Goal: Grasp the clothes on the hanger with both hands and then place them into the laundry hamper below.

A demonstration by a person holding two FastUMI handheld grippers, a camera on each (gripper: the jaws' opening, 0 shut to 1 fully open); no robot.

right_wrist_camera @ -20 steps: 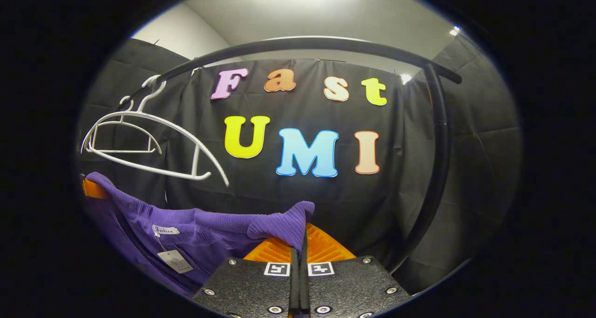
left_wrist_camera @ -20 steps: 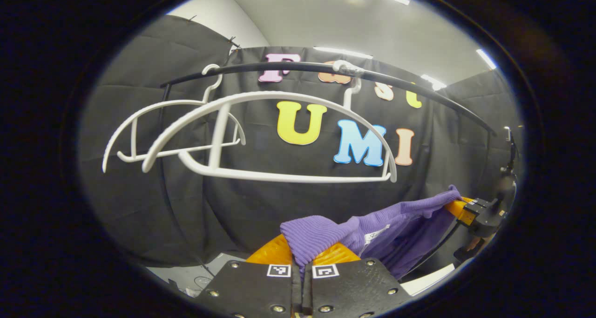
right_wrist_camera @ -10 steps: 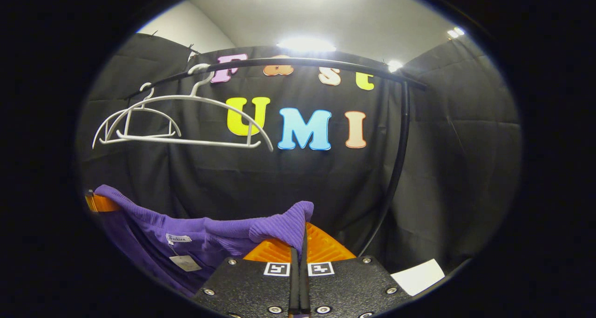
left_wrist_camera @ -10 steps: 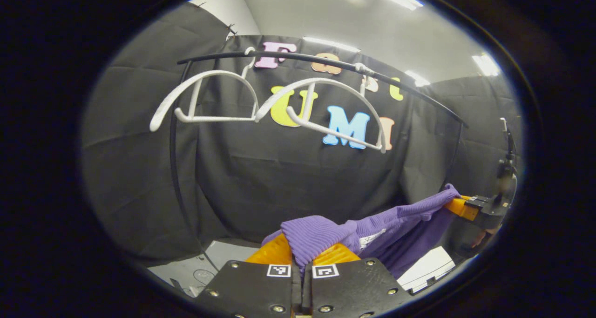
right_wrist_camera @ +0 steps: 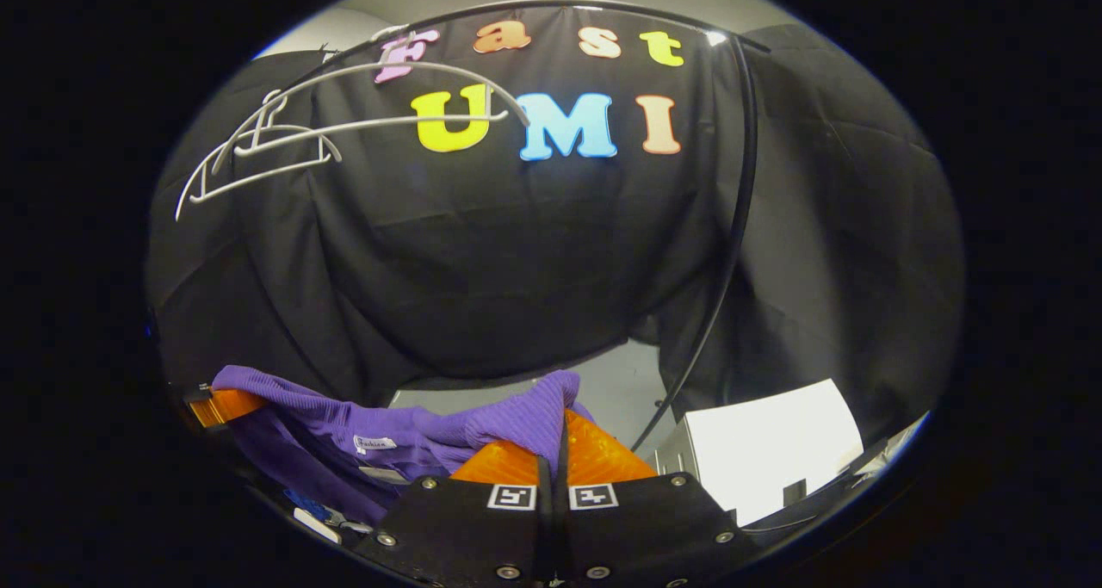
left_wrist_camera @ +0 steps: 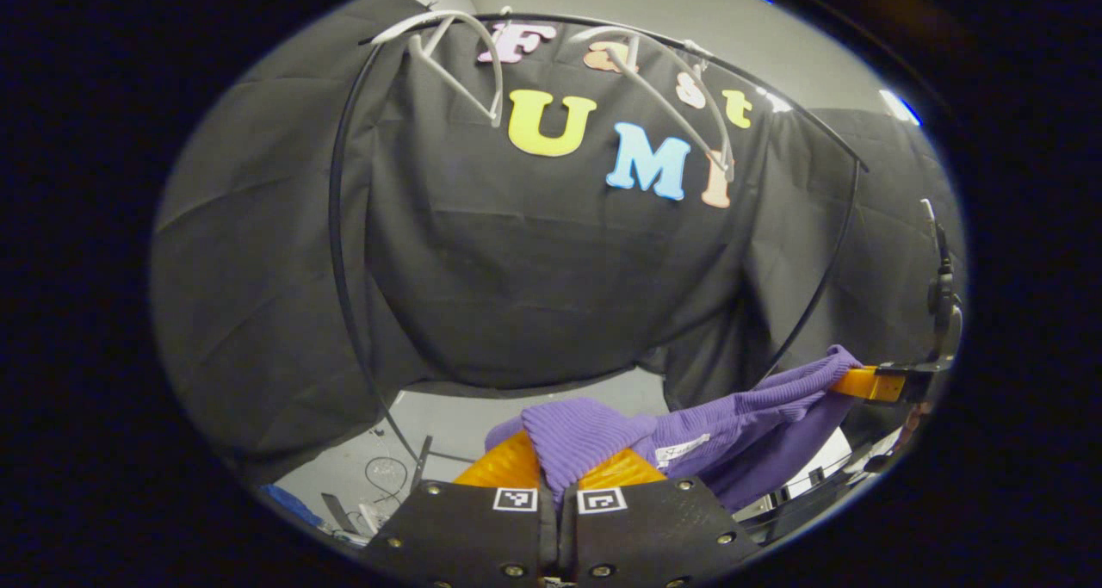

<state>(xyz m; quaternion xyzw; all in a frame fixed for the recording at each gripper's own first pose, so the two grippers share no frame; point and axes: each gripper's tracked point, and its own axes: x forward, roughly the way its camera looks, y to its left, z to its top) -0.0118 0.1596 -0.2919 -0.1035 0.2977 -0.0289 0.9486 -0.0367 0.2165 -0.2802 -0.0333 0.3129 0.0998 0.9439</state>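
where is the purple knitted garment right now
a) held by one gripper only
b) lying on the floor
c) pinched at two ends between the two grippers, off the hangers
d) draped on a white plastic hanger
c: the purple knitted garment spans from the left gripper to the right gripper, each shut on an end, while the white plastic hangers hang bare above.

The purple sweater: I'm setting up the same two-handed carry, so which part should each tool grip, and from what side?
Probably as shown: grip the purple sweater at its two upper ends, coming from the front. The left tool is shut on one ribbed fold, the right tool on the other. The knit spans between them with its body hanging below.
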